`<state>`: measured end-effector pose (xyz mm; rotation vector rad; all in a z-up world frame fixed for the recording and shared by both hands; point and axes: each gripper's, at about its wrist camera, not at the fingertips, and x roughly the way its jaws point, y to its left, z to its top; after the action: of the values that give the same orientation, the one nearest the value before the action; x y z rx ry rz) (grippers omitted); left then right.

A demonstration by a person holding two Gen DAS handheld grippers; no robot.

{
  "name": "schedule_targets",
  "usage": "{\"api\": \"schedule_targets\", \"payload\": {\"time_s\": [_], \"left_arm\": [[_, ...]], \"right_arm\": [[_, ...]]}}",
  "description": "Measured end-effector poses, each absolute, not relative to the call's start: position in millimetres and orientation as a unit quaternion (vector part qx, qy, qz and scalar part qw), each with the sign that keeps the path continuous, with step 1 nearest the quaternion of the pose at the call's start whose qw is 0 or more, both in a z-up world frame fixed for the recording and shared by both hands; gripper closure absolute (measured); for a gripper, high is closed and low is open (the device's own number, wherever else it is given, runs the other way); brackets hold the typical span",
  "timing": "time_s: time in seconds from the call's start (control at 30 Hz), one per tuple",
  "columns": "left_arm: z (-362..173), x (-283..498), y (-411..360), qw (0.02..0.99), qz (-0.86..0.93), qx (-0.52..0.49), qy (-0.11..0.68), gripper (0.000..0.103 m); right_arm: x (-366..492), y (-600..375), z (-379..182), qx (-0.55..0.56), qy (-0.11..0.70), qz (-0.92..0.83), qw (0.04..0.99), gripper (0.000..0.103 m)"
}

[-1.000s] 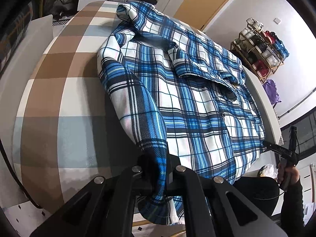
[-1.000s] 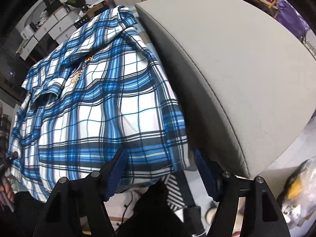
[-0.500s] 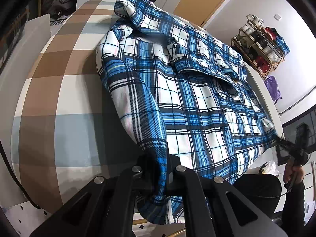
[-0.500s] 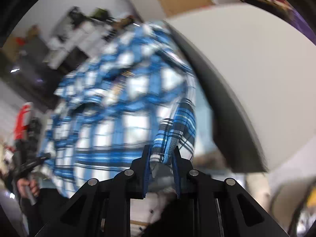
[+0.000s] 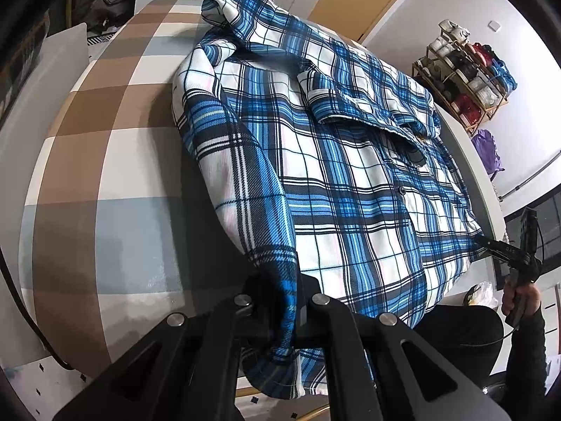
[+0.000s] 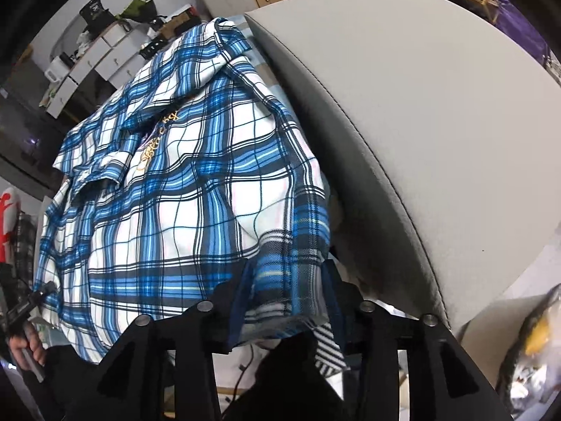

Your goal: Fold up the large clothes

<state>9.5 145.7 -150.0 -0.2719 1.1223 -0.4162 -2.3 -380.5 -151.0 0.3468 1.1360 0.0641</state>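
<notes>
Shirt lies on bed; left hand-held gripper clamps its hem, right hand-held gripper opening around a corner.

There is one blue plaid shirt on one checked bed. Two grippers are seen, the left gripper and the right gripper, and one shelf rack.

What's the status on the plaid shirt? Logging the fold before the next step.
Left tool shut on plaid shirt hem corner. Right tool opening, other hem corner between its fingers. Shirt flat on the checked bed. Nothing in the way.
</notes>
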Motion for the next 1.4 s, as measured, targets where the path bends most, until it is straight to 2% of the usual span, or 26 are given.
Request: {"api": "schedule_targets", "payload": {"time_s": [0.17, 0.2, 0.27, 0.3, 0.33, 0.53, 0.7, 0.93, 1.17, 1.3, 1.4], "left_arm": [[-152.4, 11.0, 148.0, 0.814, -0.193, -0.130, 0.532, 0.103], [-152.8, 11.2, 148.7, 0.814, -0.192, -0.131, 0.533, 0.103], [-154.8, 10.7, 147.8, 0.811, -0.192, -0.125, 0.538, 0.103], [-156.2, 10.5, 146.8, 0.808, -0.193, -0.122, 0.543, 0.102], [-158.4, 10.0, 145.6, 0.803, -0.194, -0.117, 0.552, 0.100], [-156.7, -2.2, 145.4, 0.797, -0.199, -0.113, 0.559, 0.101], [-149.6, -15.1, 167.0, 0.771, -0.234, -0.196, 0.559, 0.103], [-128.0, -25.8, 188.0, 0.736, -0.283, -0.262, 0.556, 0.103], [-75.1, 55.3, 186.6, 0.712, -0.309, -0.363, 0.516, 0.103], [-42.8, 139.3, 202.0, 0.711, -0.275, -0.429, 0.485, 0.103], [-41.8, 186.3, 211.1, 0.711, -0.227, -0.459, 0.482, 0.103]], "right_arm": [[1.9, -377.1, -155.7, 0.150, 0.541, 0.027, 0.827, 0.060], [1.0, -377.2, -155.2, 0.154, 0.538, 0.027, 0.828, 0.063], [-2.3, -378.7, -151.9, 0.156, 0.527, 0.023, 0.835, 0.077], [-4.7, -381.6, -149.8, 0.157, 0.520, 0.018, 0.839, 0.097], [-7.3, -384.4, -147.2, 0.167, 0.512, 0.028, 0.842, 0.099], [-24.5, -386.1, -132.1, 0.171, 0.486, 0.070, 0.854, 0.099], [-31.8, -399.1, -128.7, 0.203, 0.477, 0.091, 0.850, 0.099], [-34.1, -414.6, -112.3, 0.275, 0.470, 0.133, 0.828, 0.099], [30.5, -398.5, -40.9, 0.282, 0.458, 0.174, 0.825, 0.099], [105.4, -395.7, -3.2, 0.295, 0.471, 0.154, 0.817, 0.099], [182.4, -401.8, 5.0, 0.313, 0.497, 0.108, 0.802, 0.099]]}}
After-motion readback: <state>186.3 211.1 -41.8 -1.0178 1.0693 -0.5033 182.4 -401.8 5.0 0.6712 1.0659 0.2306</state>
